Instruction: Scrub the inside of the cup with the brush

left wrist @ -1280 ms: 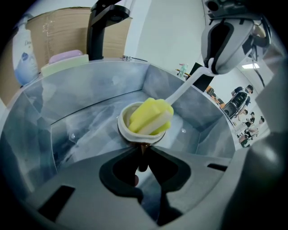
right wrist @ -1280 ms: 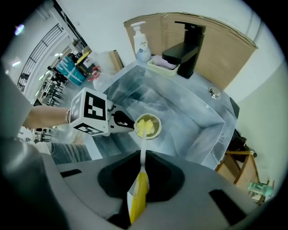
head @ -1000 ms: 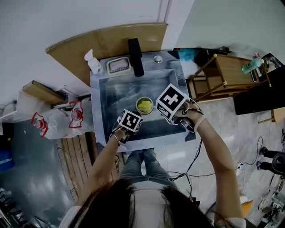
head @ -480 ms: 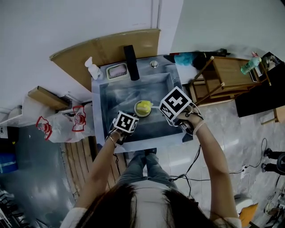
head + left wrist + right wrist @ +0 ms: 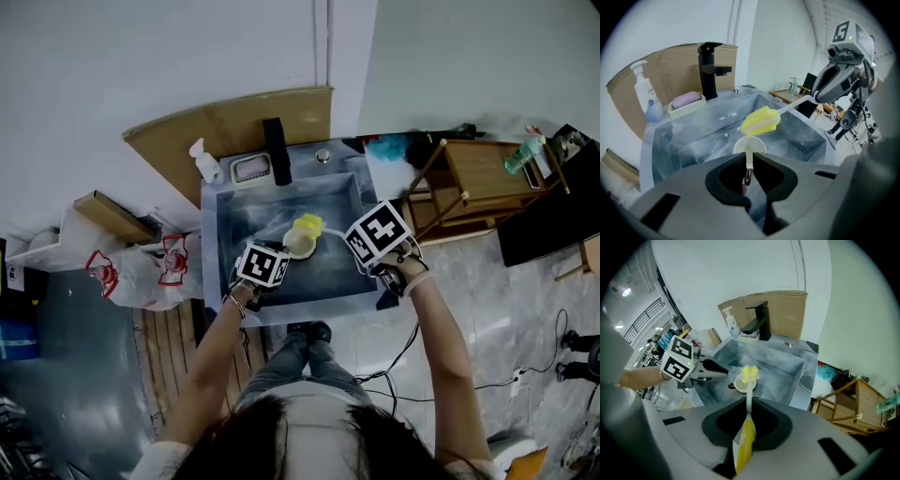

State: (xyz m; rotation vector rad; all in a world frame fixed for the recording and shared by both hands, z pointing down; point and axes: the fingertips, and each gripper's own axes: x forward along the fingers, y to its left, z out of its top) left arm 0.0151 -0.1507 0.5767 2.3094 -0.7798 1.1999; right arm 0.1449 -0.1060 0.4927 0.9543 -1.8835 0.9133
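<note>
A pale cup (image 5: 298, 245) hangs over the steel sink (image 5: 339, 199), and my left gripper (image 5: 277, 255) holds it by its thin handle (image 5: 749, 161). The jaws have just been closing and now pinch that handle; the cup's mouth (image 5: 749, 145) faces up. My right gripper (image 5: 361, 240) is shut on the yellow grip (image 5: 744, 446) of the brush. Its white shaft reaches to the yellow brush head (image 5: 307, 225), which sits just past the cup's far rim, outside the cup. In the left gripper view the brush head (image 5: 761, 120) hovers above the rim.
A black faucet (image 5: 277, 150) stands at the sink's back, with a soap dish (image 5: 251, 169) and a pump bottle (image 5: 204, 161) to its left. Cardboard (image 5: 225, 122) leans behind. A wooden stand (image 5: 478, 173) is to the right, a plastic bag (image 5: 141, 267) to the left.
The brush head was inside the cup; now it is out and beyond the rim. My left gripper has lifted the cup higher over the sink, and the right gripper has risen with the brush.
</note>
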